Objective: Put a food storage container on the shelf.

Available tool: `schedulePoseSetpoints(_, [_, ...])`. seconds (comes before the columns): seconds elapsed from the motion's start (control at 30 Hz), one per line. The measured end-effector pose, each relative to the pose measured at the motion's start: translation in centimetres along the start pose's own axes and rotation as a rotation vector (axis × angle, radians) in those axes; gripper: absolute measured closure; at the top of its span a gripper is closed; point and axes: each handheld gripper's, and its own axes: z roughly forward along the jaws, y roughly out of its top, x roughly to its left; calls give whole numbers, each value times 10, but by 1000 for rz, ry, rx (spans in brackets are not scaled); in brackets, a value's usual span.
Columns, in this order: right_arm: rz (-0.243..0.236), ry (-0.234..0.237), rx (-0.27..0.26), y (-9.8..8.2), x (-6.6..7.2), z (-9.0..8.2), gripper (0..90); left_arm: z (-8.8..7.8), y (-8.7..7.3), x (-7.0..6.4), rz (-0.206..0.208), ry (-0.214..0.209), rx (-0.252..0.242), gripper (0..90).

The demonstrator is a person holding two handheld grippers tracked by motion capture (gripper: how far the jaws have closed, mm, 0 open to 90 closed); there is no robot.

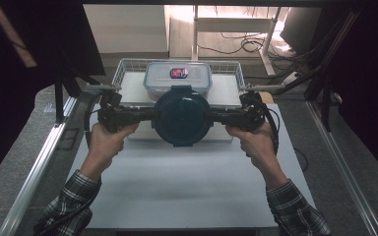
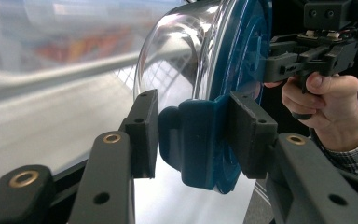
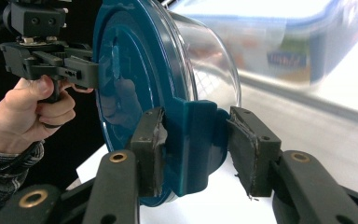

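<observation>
- Left tongs (image 1: 150, 115): closed on the left clip tab (image 2: 193, 140) of the round blue-lidded container (image 1: 182, 117); gripping the tab likely gives firm purchase.
- Container: held level between both tongs, clear of the white bench (image 1: 187, 177), just before the wire basket (image 1: 229, 66) holding a rectangular lidded box (image 1: 177, 78). Opposed grips should prevent tipping.
- Right tongs (image 1: 214, 116): clamped likewise on the right clip tab (image 3: 193, 140).

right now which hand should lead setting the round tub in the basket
Neither clearly: the left gripper and right gripper each clamp a lid latch on opposite sides of the tub, level, with the basket centred just behind. Move both together.
</observation>
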Motion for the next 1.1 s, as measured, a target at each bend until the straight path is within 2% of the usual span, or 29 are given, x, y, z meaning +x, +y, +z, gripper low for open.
schedulePoseSetpoints(0.37, [-13,-4,-32,44,-1,-1,568,-8,45,4,10,1,-25,566])
schedulePoseSetpoints(0.7, [8,4,-71,82,-5,3,568,-15,87,12,11,8,-63,567])
schedulePoseSetpoints(0.93, [5,2,-83,104,-11,11,568,-15,107,22,3,22,-66,565])
schedulePoseSetpoints(1.1, [17,8,-82,114,-21,19,568,-12,112,33,-17,28,-71,565])
